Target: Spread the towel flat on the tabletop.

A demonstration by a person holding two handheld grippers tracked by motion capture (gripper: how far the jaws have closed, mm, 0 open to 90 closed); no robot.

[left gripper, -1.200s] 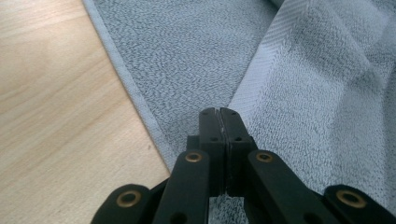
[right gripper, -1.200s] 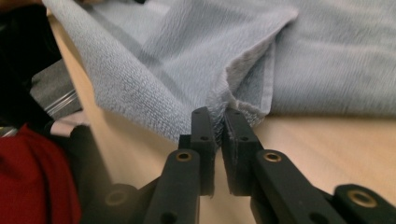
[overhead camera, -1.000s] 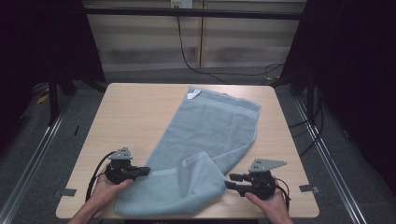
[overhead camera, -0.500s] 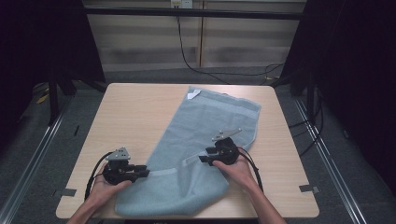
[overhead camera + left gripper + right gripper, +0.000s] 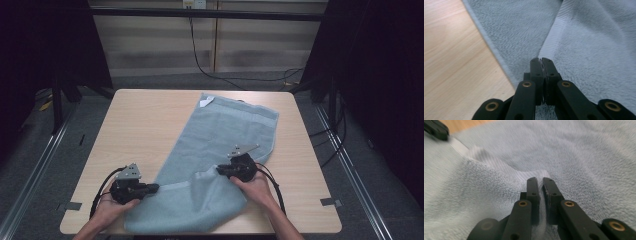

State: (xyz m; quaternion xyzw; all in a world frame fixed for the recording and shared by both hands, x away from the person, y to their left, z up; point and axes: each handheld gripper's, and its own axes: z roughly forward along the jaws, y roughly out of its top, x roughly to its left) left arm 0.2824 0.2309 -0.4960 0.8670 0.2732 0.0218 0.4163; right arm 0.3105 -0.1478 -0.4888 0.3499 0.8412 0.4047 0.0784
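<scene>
The left gripper (image 5: 154,188) is held low at the lower left of the high view, its jaws pressed together and pointing right. The right gripper (image 5: 220,170) is held right of centre, jaws nearly closed and pointing left. Both forearms are extended from the bottom edge.

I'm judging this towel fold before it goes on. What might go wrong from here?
The right gripper pinches only a thin bit of the towel's hem, so that corner may slip free. The left gripper sits shut at the opposite corner; uneven pulling may skew the fold. The towel already lies diagonally on the table.
</scene>
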